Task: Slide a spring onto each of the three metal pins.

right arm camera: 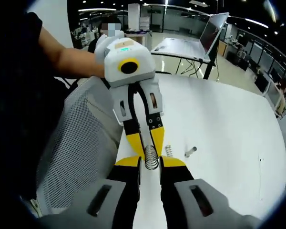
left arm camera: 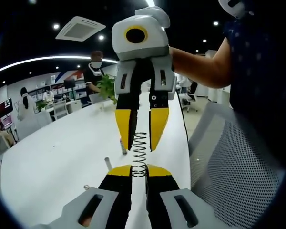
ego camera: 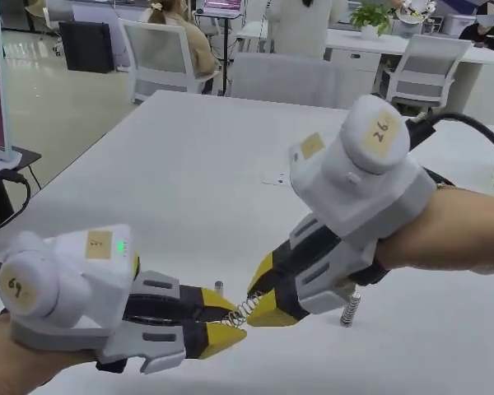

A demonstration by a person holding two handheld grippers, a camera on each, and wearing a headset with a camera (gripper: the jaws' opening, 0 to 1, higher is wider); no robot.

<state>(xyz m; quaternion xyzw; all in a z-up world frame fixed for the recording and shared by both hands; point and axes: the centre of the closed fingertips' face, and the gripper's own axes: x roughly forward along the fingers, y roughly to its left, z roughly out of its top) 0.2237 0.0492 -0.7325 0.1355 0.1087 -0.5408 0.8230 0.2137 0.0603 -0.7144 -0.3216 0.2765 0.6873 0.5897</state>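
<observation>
White counter (ego camera: pixel 189 181) carries the work. Nearest, the left tool (ego camera: pixel 230 321) is clenched on one end of the spring (ego camera: pixel 245 310), which hangs just above the counter; the right tool (ego camera: pixel 262 298) pinches its other end. Just behind stands a bare pin (ego camera: pixel 219 287). If both tools pull, the spring may stretch or jump away, and a crooked approach could miss the pin.

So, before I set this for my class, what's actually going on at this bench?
A person holds two grippers over a white table. The left gripper and right gripper each pinch one end of a spring, held in the air between them. Just behind it a bare metal pin stands upright. To the right a second spring stands on the table, apparently already on its pin. The held spring is not yet on one.
</observation>
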